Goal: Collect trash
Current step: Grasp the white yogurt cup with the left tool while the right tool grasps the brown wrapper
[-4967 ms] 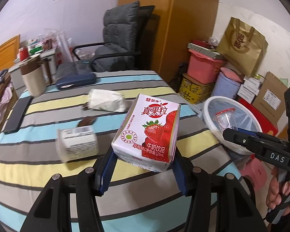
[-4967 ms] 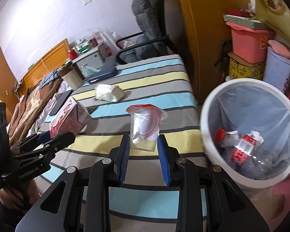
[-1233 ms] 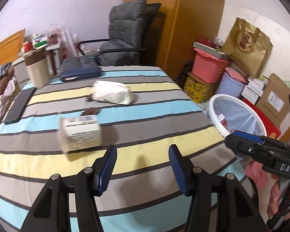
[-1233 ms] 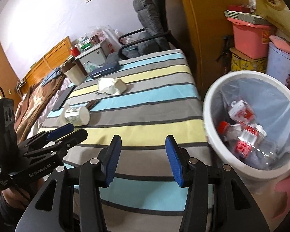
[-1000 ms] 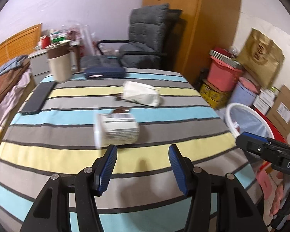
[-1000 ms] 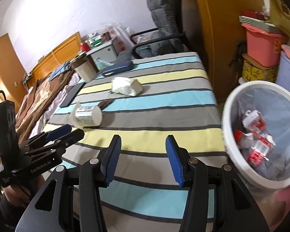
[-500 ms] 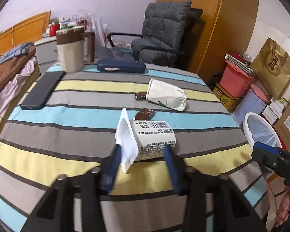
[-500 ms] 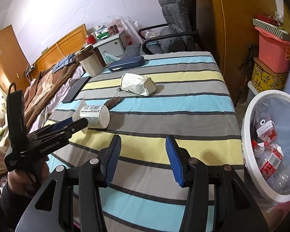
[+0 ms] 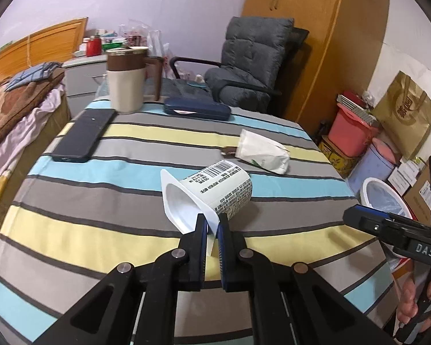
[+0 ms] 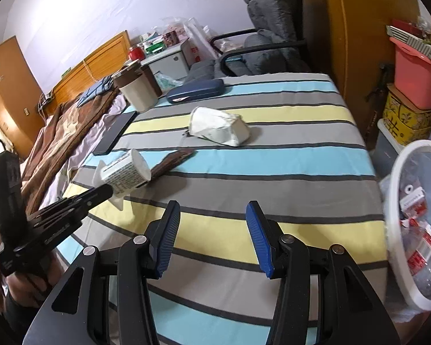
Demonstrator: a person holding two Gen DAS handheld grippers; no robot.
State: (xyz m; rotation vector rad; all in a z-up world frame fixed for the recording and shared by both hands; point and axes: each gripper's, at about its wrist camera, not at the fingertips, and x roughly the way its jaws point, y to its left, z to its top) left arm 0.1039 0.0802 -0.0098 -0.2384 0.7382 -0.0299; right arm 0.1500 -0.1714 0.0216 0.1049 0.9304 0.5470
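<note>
Rim of the white yogurt cup (image 9: 212, 189) is pinched in the left claw (image 9: 212, 227), whose blue pads are clamped together on its thin flange; the cup lies on its side on the striped table (image 9: 100, 230). Right claw (image 10: 212, 238) hangs over the table's near edge with its pads apart and nothing between them. Beyond the cup lie a brown wrapper (image 10: 172, 162) and a crumpled white bag (image 10: 218, 128). Beside the table stands the white trash bin (image 10: 393, 201).
</note>
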